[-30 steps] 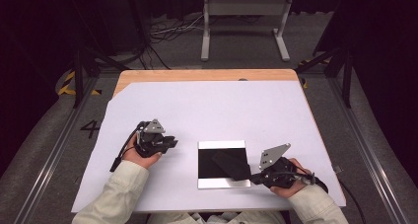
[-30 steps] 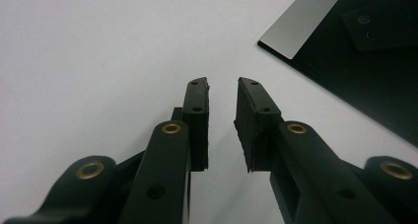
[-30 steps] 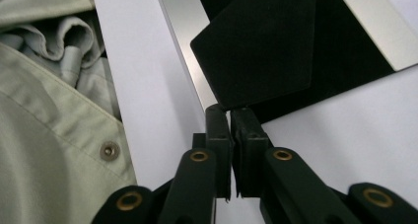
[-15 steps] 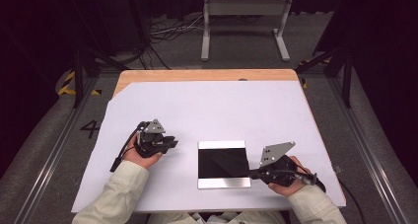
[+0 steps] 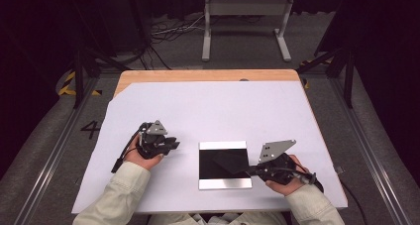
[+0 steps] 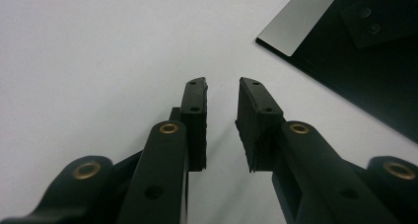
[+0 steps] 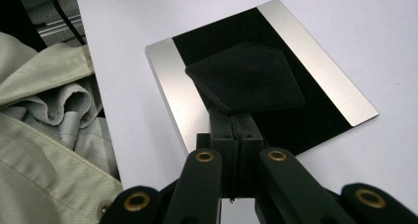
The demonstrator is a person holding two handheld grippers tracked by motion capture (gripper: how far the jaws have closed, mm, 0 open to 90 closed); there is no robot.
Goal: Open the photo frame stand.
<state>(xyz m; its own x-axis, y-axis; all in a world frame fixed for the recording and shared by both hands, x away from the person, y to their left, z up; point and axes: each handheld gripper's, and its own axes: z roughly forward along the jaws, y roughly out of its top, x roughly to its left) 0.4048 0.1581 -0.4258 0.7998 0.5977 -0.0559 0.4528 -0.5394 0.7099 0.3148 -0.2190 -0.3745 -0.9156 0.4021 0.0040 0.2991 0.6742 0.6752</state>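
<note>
Right gripper view: black plate (image 7: 256, 56), silver end strips, glossy; right gripper (image 7: 235, 123) clamped shut at 6 o'clock edge, grip unclear; left gripper (image 6: 222, 98) narrowly parted, empty.

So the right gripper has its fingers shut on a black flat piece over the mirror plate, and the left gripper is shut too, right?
Not quite. The left gripper is open, nothing between its fingers, as the left gripper view shows. The right gripper does hold the black flat piece over the mirror plate.

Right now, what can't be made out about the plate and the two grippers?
- Black plate: in the right gripper view its glossy face mirrors the right gripper, so its surface is unreadable.
- Plate in the left gripper view: cut off by the frame edge.
- Left gripper in the high view: jaw gap too small.
</note>
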